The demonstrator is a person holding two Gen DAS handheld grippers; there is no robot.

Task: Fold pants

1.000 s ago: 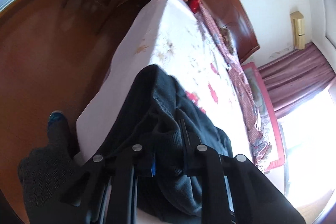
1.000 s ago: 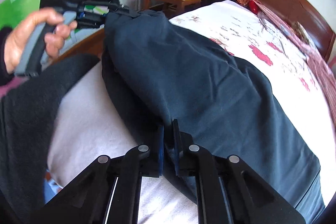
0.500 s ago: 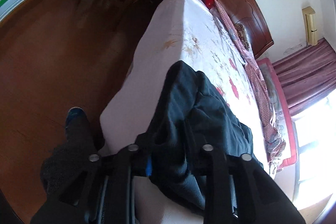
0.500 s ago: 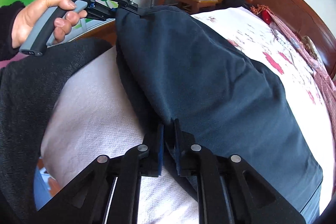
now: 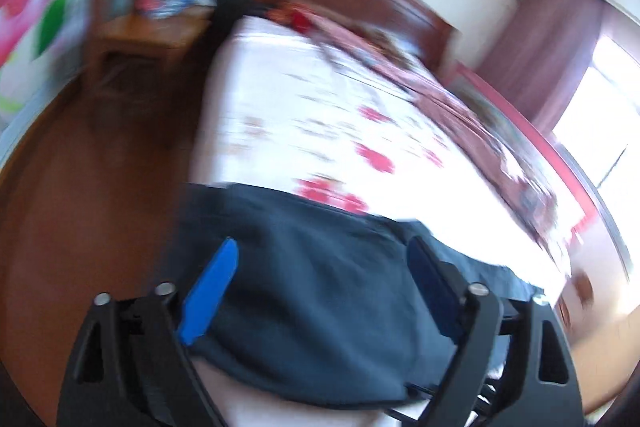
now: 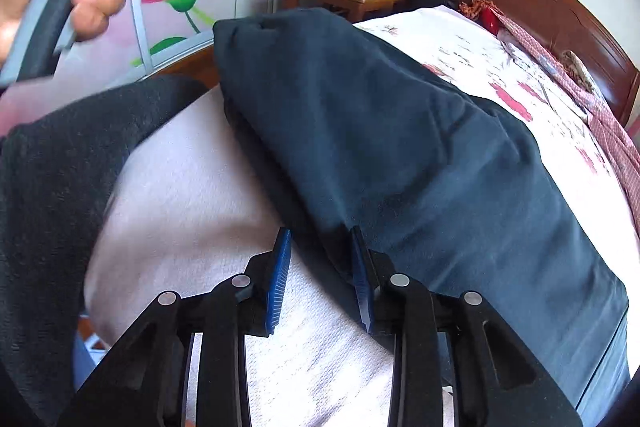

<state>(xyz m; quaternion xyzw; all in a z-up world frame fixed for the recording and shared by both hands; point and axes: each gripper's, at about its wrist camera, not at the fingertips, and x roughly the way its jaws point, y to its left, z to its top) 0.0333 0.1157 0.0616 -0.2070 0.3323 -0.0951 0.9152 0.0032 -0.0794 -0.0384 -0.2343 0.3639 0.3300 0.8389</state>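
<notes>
Risk: the folded dark pants [image 6: 400, 147] lay at the bed's [image 6: 192, 211] corner, one end overhanging; they could slump floorward or unfold. My left tongs [image 5: 320, 291] had just opened wide, nothing clamped, raised at upper left in the right-wrist view. My right tongs [image 6: 320, 275] were opening, angled down, fabric edge loose between them.

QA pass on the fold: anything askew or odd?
Mostly tidy: the pants lie folded on the bed. One far corner stands peaked off the mattress edge instead of lying flat. Nothing spilled or damaged.
</notes>
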